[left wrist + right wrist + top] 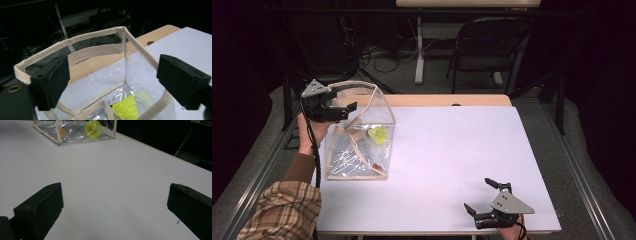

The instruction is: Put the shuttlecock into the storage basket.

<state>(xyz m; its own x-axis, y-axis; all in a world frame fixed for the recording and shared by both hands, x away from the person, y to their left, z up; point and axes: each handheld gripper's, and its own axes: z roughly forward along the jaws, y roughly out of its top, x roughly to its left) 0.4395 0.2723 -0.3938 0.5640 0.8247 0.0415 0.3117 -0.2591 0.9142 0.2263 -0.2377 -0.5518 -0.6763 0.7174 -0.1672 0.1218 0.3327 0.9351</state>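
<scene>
- a white table top (447,170) on a wooden board whose far edge (447,100) shows bare
- a dark folding chair (487,47) beyond the table
- a white table leg (419,50) with cables (384,52) beside it on the floor

Left claw (343,108) raised, jaws parted, right claw (480,196) low, jaws wide apart

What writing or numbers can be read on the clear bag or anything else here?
None can be read.
The small tan tag inside the bag is too blurred to tell if it bears print.
The yellow shuttlecock shows no lettering.
</scene>
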